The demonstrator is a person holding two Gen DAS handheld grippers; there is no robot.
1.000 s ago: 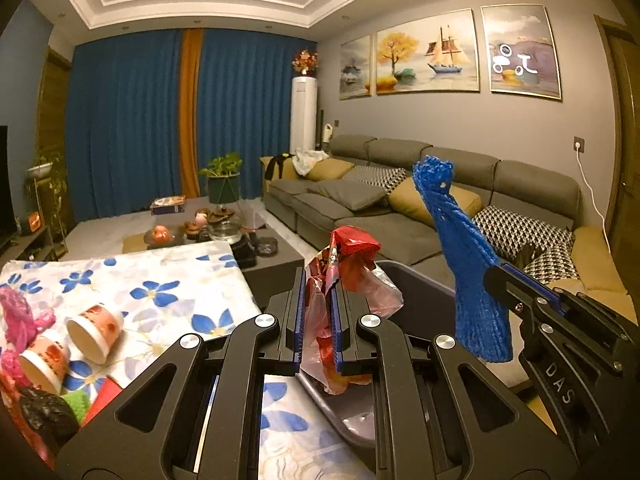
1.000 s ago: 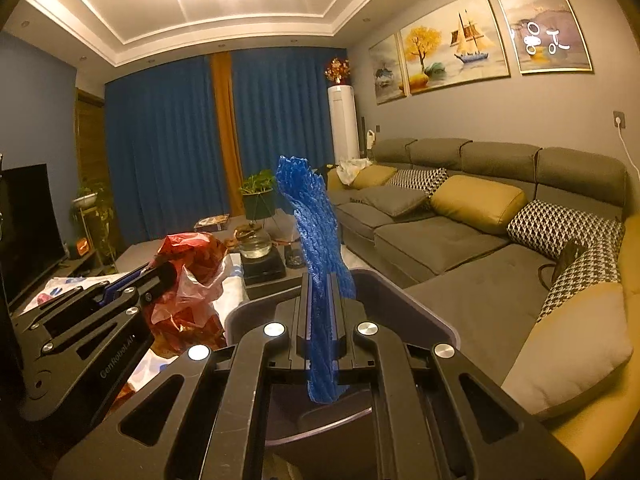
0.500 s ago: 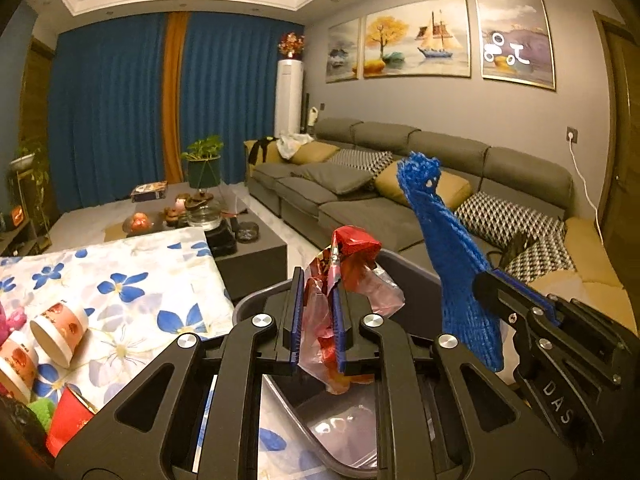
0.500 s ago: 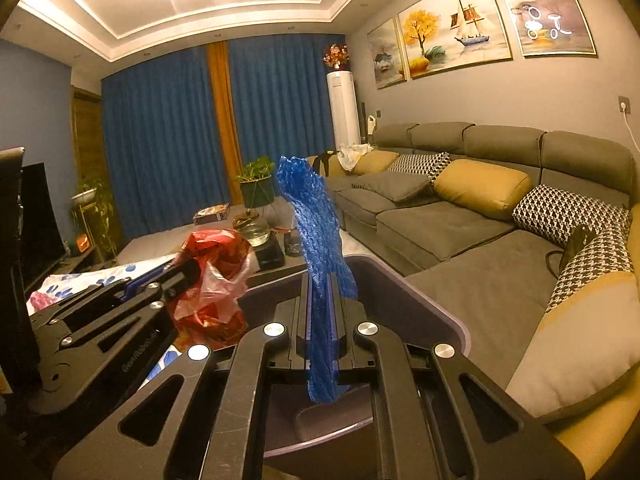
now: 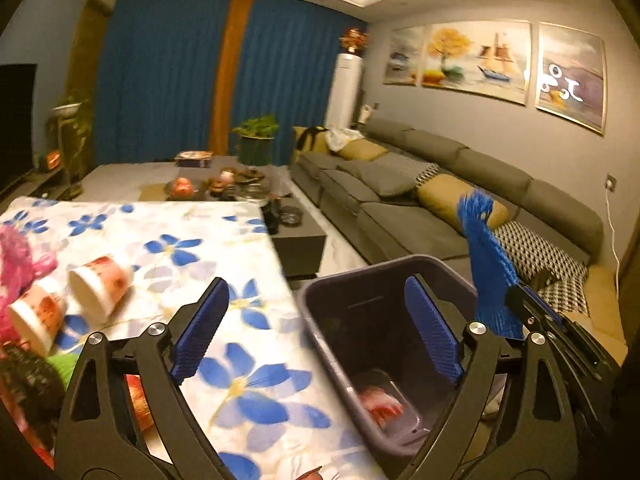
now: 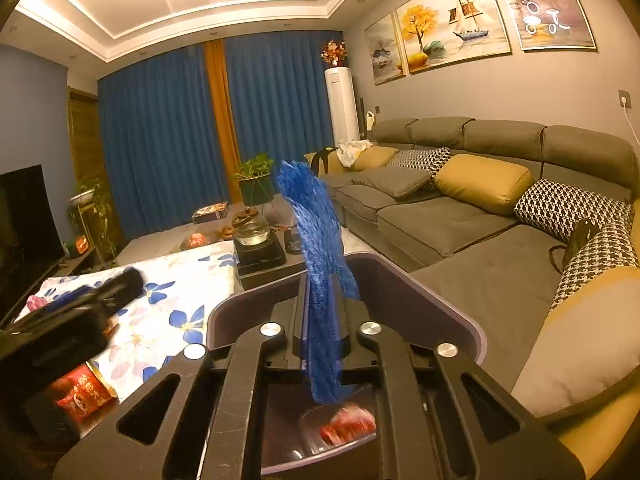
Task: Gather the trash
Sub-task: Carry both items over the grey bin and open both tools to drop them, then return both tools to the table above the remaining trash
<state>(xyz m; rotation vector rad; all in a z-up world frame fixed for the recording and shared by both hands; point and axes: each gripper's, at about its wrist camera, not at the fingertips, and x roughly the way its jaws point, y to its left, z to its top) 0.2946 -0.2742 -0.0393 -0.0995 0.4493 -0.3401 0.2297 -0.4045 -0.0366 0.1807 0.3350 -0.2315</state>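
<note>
Left tool (image 5: pixel 316 326): jaws spread wide, nothing between them, hovering over edge of surface (image 5: pixel 240 248) w/ blue-flower cloth & rim of dark bin (image 5: pixel 360 276). Red-and-clear wrapper (image 5: pixel 380 402) lies at bin bottom, blurred. Right tool (image 6: pixel 320 316): jaws pinched tight on blue mesh sleeve (image 6: pixel 320 248), sleeve upright above bin. Two paper cups (image 5: pixel 100 290) on their sides on surface, near pink mesh (image 5: pixel 18 258) at left. Grey sofa (image 6: pixel 460 216) beyond.
</note>
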